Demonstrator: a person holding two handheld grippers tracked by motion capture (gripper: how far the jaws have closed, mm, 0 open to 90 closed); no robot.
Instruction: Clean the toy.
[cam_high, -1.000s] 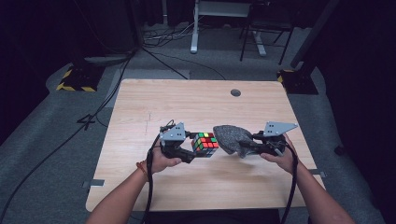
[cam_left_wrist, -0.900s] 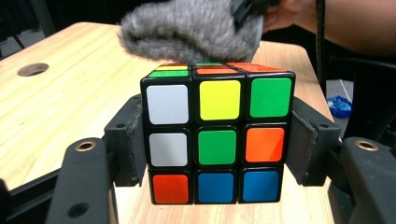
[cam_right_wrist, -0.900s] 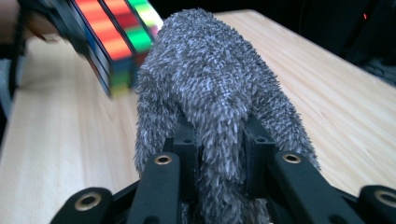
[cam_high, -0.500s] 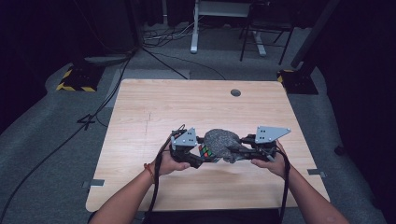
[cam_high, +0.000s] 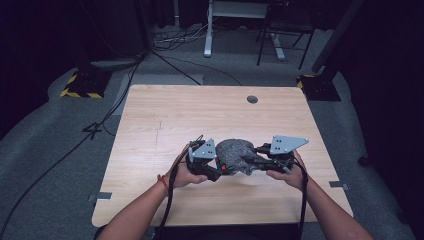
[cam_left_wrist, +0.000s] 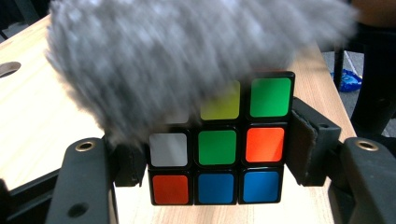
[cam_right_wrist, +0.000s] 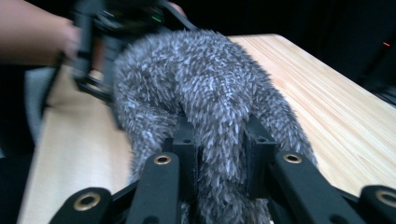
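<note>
two grippers, both meeting near the table's (cam_high: 150, 115) front-centre. left gripper (cam_high: 212, 167): jaws part-way apart, pads pressed on both sides of a colour cube (cam_left_wrist: 219, 158), holding it just above the wood. right gripper (cam_high: 255, 162): jaws nearly together, pinching a fold of grey fuzzy cloth (cam_right_wrist: 210, 107), which drapes over the cube's top and reaches its upper rows. cube and cloth sit at 6 o'clock from the round cable hole (cam_high: 252, 99). bare wood lies open toward 12, 9 and 3 o'clock; the front edge runs close at 6, behind both wrists.
</note>
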